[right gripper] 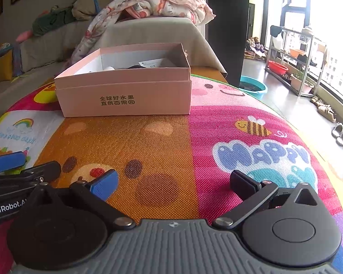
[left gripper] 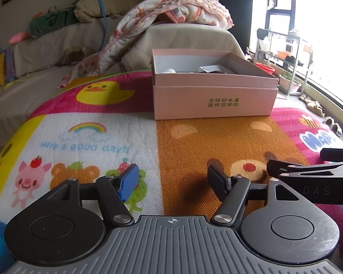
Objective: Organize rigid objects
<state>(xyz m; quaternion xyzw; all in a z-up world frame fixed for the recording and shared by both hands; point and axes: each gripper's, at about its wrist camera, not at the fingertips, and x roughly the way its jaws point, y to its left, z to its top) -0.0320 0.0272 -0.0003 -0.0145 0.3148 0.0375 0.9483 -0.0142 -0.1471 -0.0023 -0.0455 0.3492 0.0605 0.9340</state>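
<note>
Left gripper: the left gripper (left gripper: 172, 180) is hovering low over the mat (left gripper: 194, 150), its fingers spread wide, with nothing lying between the blue pad (left gripper: 128, 181) and the black pad (left gripper: 217, 182).
Right gripper: the right gripper (right gripper: 173, 183) is hanging just beside the left one, also over the mat; its fingers are standing well apart and are gripping nothing.
Side by side: the right gripper's black arm is showing at the right edge of the left wrist view, and the left gripper's blue pad is showing at the left edge of the right wrist view.
Box: a pink box (left gripper: 213, 98) with gold print on its front is sitting open on the far part of the mat, well apart from both grippers.
Box contents: rigid things are lying inside the box, a white rounded piece (left gripper: 169, 70) and a dark item with a white tag (left gripper: 211, 69); its wall is hiding most of them, so I cannot tell what they are.
Mat: bright cartoon prints are covering it, a duck (left gripper: 103, 92), a rainbow, a bee (right gripper: 253, 125).
Behind: a sofa (left gripper: 45, 45) is carrying cushions and a patterned blanket (left gripper: 171, 9).
Right side: a metal rack (right gripper: 295, 64) is standing by the window.
</note>
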